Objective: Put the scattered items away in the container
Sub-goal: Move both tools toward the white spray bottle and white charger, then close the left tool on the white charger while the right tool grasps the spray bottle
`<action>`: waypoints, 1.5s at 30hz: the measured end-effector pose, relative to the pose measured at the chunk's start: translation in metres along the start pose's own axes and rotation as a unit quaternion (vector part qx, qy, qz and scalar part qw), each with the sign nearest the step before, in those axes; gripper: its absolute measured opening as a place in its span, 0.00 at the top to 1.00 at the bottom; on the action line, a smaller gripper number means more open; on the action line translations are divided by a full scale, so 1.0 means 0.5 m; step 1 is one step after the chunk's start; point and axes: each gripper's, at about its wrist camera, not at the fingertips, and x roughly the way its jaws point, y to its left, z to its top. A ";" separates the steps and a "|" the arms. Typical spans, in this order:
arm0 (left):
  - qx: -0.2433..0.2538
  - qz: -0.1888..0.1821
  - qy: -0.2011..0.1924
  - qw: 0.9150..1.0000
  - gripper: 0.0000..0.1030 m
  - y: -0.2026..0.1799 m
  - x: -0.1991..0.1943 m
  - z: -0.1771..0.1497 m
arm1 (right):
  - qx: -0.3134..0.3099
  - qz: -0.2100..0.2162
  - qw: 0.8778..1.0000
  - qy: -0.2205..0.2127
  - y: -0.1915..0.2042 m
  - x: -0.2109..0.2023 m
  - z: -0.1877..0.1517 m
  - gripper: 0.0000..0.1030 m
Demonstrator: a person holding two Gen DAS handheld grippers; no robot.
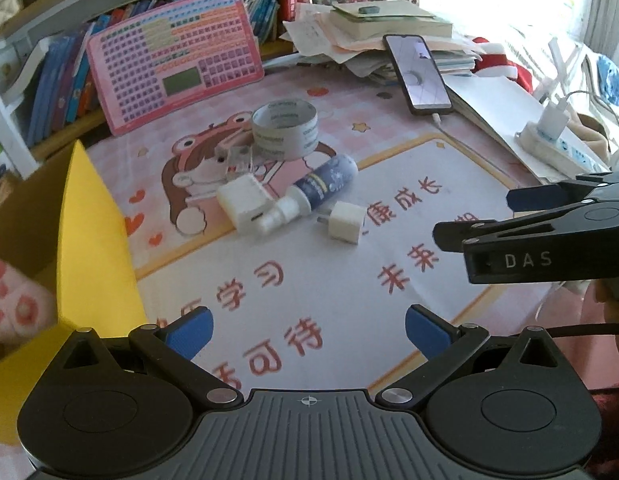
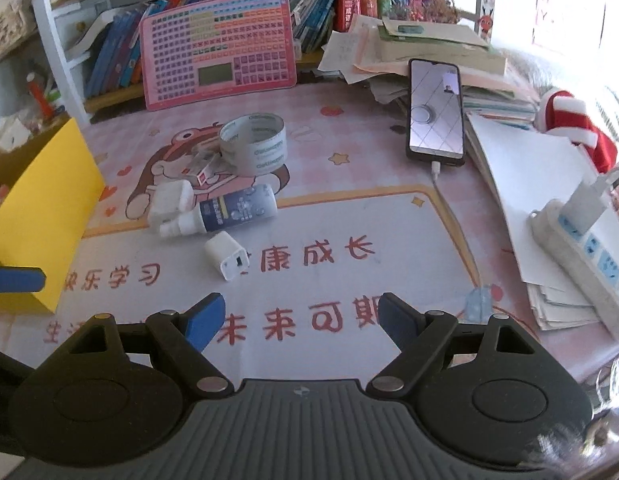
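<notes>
Lot, left to right from the spray bottle point(image 2: 229, 212) as landmark: yellow-walled cardboard container point(image 2: 41, 208) far left of it; squarish white plastic charger point(image 2: 171, 199) touching its nozzle end; glossy tape roll point(image 2: 255, 142) behind; small rounded white adapter point(image 2: 225, 256) just in front. Left gripper point(image 1: 309, 332) and right gripper point(image 2: 299, 316) both stood released, nothing between the blue pads. Judged stage: approach before a first pick, calling for the right gripper to straddle the adapter, nearest it.

The right claw point(image 1: 475, 216) reads "DAS"; the desk mat point(image 2: 349, 216) reads "康成长" and "未来可期".
</notes>
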 end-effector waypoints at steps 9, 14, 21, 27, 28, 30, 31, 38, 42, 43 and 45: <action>0.016 0.005 0.010 1.000 0.03 -0.010 0.053 0.043 | 0.033 0.026 0.999 -0.003 -0.029 0.051 0.047 0.18; -0.003 -0.010 0.013 1.000 0.03 -0.001 0.078 0.068 | 0.031 0.047 0.998 -0.004 -0.050 0.077 0.080 0.18; -0.010 -0.017 0.016 1.000 0.10 -0.012 0.115 0.091 | 0.003 0.052 0.999 -0.009 -0.075 0.104 0.121 0.18; -0.030 -0.019 0.026 0.999 0.26 -0.020 0.151 0.107 | -0.013 0.070 0.997 -0.001 -0.083 0.132 0.148 0.18; -0.033 -0.020 0.026 0.999 0.26 -0.022 0.156 0.109 | -0.016 0.072 0.997 0.000 -0.083 0.136 0.151 0.18; -0.037 -0.022 0.026 0.999 0.29 -0.026 0.167 0.111 | -0.025 0.075 0.997 0.003 -0.080 0.144 0.156 0.18; -0.040 -0.022 0.026 0.999 0.30 -0.028 0.173 0.111 | -0.029 0.077 0.997 0.005 -0.079 0.148 0.159 0.18; -0.057 -0.019 0.022 0.998 0.31 -0.030 0.204 0.121 | -0.054 0.097 0.994 0.013 -0.060 0.163 0.168 0.18; -0.064 -0.020 0.014 0.998 0.32 -0.026 0.213 0.126 | -0.060 0.102 0.993 0.016 -0.053 0.170 0.173 0.18; -0.066 -0.022 0.013 0.997 0.32 -0.026 0.216 0.127 | -0.060 0.102 0.993 0.016 -0.053 0.172 0.175 0.18; -0.068 -0.026 0.012 0.997 0.35 -0.026 0.222 0.128 | -0.060 0.102 0.993 0.018 -0.053 0.176 0.178 0.18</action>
